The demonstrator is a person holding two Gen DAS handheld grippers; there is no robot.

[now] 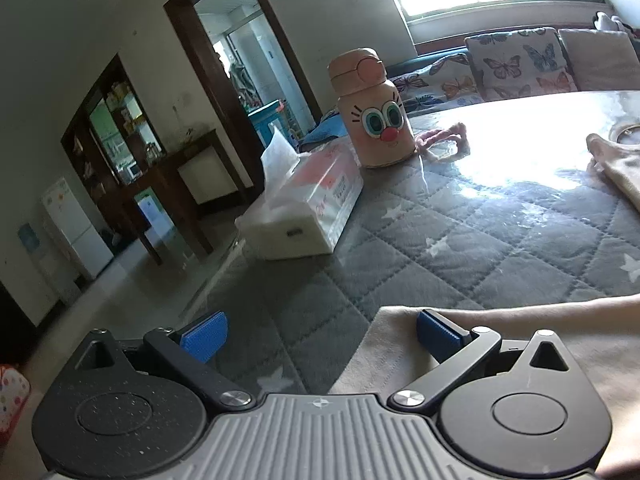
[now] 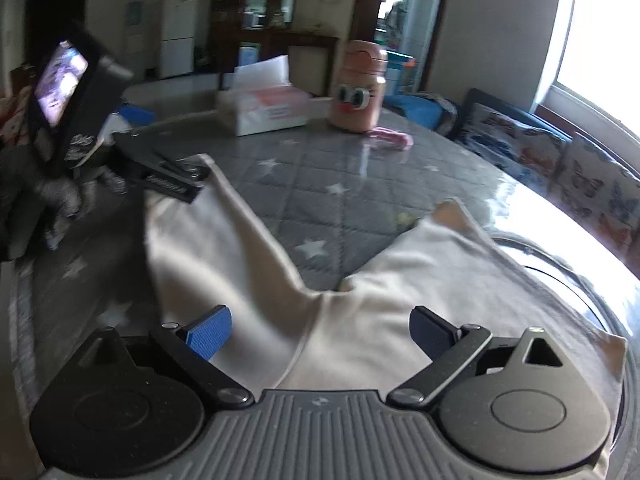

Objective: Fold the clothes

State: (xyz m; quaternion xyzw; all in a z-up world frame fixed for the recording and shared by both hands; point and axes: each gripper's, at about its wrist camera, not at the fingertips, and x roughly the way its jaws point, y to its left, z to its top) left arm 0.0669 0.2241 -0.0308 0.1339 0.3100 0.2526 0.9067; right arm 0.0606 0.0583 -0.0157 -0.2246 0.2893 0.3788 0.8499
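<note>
At the far left of the right wrist view, the left gripper (image 2: 176,178) was seen from outside, with a lit screen on its body; its fingers reached the far end of one leg of the cream trousers (image 2: 248,264), but motion blur prevented any finding on whether it gripped the cloth there. In its own camera, the left gripper (image 1: 320,338) had its blue pads (image 1: 206,336) spread wide apart with nothing clamped between them; the right-hand pad sat over the edge of the cream fabric (image 1: 500,328), the left-hand pad over bare covering. The trousers lay on a table topped with a grey quilted cover (image 2: 320,184) printed with white stars, the two legs splayed apart in a V with the cover showing between them. The right gripper (image 2: 320,332) stood above the crotch area where the legs joined, its jaws likewise wide open and holding nothing. Toward the far side of the table stood a tissue box (image 2: 266,110) with a sheet protruding, and just to its right a peach-coloured cartoon-face bottle (image 2: 358,92) with a pink cord (image 2: 394,138) lying beside its base. A sofa with butterfly-print cushions (image 2: 592,184) ran along the right, beneath a bright window (image 2: 600,48).
</note>
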